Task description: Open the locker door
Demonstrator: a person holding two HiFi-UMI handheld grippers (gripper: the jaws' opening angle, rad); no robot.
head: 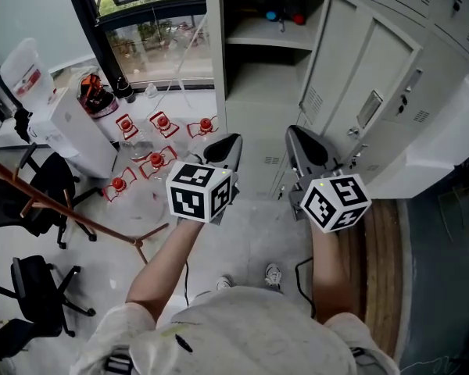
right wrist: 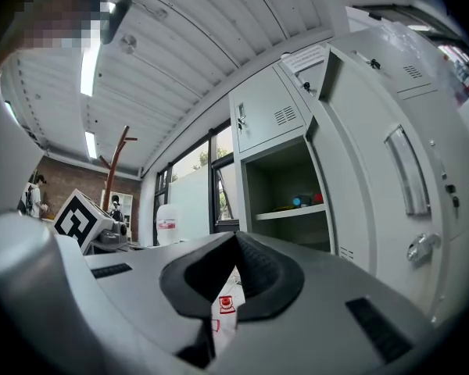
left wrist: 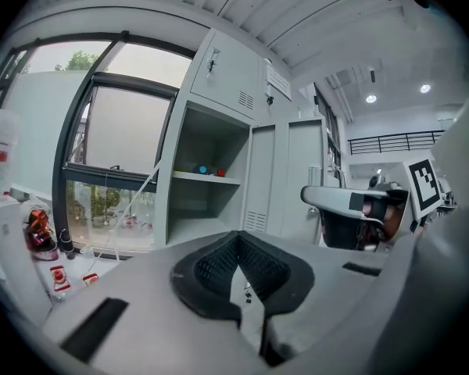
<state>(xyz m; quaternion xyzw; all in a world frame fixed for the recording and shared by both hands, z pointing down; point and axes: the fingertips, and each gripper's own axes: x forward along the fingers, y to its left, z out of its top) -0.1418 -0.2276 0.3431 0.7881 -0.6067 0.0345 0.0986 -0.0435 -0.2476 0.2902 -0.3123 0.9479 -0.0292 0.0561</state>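
Locker door [head: 352, 69] is seen swung wide, hinged at the right side of the open compartment [head: 254, 92], with its recessed handle [head: 369, 109] facing outward. Inside the open compartment a shelf [head: 267, 39] is fitted, and a blue thing and a red thing [head: 285, 16] are laid on it. Below the compartment's front, the right gripper [head: 294, 133] is held just off the door's lower edge, its jaws pressed together with nothing between them. The left gripper [head: 231, 141] is held beside it, below the compartment's left wall; its jaws are likewise closed and empty. Black-and-white square markers are carried on both grippers' cubes.

Left of the compartment a window [head: 156, 37] is set, and small red-capped pieces with red-and-white labels [head: 156, 161] are scattered on the floor below it. Further left a white container [head: 27, 73] bearing a red label is stood; its print cannot be read. A paper notice [right wrist: 305, 53] is stuck on the locker above the compartment, also illegible.
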